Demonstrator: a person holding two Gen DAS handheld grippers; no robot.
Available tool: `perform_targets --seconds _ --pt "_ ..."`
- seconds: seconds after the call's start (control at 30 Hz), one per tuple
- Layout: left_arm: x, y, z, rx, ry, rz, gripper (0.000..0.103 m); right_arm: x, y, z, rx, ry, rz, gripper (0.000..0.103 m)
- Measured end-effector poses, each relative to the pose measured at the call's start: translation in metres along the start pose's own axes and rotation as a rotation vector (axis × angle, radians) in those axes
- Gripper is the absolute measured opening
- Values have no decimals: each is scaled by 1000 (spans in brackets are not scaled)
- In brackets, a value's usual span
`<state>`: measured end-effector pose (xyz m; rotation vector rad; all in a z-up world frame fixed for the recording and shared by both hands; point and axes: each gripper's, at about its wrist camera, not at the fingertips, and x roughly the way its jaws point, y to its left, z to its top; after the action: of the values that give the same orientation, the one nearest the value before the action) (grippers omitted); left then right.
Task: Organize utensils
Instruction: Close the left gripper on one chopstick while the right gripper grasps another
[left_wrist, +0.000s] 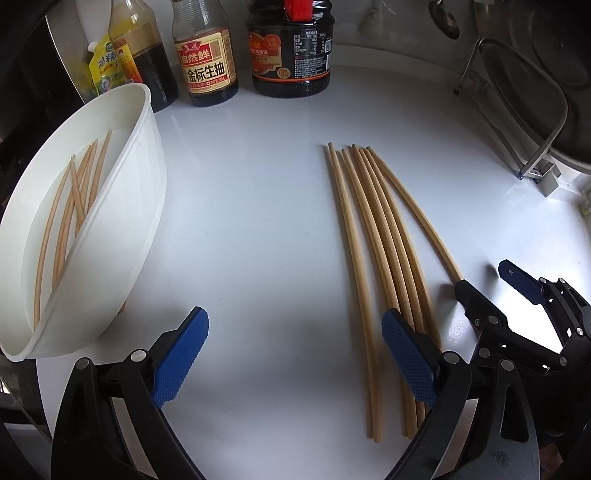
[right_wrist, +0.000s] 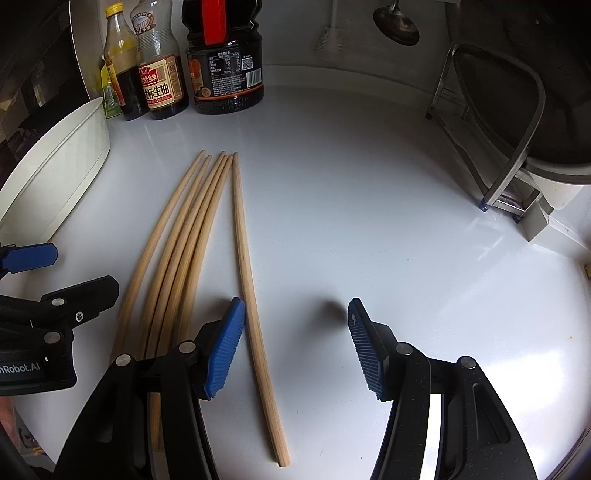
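Several wooden chopsticks (left_wrist: 373, 236) lie side by side on the white counter; they also show in the right wrist view (right_wrist: 192, 236). A white oval container (left_wrist: 122, 229) at the left holds several more chopsticks (left_wrist: 74, 206); its wall shows in the right wrist view (right_wrist: 59, 166). My left gripper (left_wrist: 295, 358) is open and empty, low over the counter just left of the loose chopsticks. My right gripper (right_wrist: 295, 347) is open and empty, its left finger (right_wrist: 225, 350) beside the rightmost chopstick (right_wrist: 251, 295), which lies between the jaws. The right gripper also shows in the left wrist view (left_wrist: 491, 284).
Sauce bottles (left_wrist: 207, 55) and a dark jar (left_wrist: 291, 48) stand at the back. A metal rack (right_wrist: 509, 133) with a large pot (right_wrist: 561, 110) stands at the right. A ladle (right_wrist: 395, 22) hangs on the back wall. The left gripper shows at the left of the right wrist view (right_wrist: 29, 256).
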<state>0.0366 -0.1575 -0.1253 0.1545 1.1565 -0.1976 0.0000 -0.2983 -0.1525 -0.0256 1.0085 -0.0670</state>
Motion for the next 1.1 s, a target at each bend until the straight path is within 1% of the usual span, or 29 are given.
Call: perform_targets --seconds 0.2,0.4,0.57,0.77,0.87,0.97,1.1 --pt "11 -4 0 3 11 14 93 0 -12 0 11 2 1 55" --pt "21 -6 -1 1 20 34 94 1 -11 1 10 -2 11 55" --pt "24 -5 1 -13 -7 37 97 2 -10 3 2 -11 15 55" --pt "26 4 3 -60 -28 25 97 5 -7 7 -10 -22 24 55" --pt "27 3 3 -58 -39 22 96 6 -7 8 -13 -32 20 55" --pt "25 -1 4 -43 -52 15 92 6 -5 9 -17 -40 22 55" --pt "21 -8 3 -12 -73 1 76 8 -4 10 -22 -44 37 55"
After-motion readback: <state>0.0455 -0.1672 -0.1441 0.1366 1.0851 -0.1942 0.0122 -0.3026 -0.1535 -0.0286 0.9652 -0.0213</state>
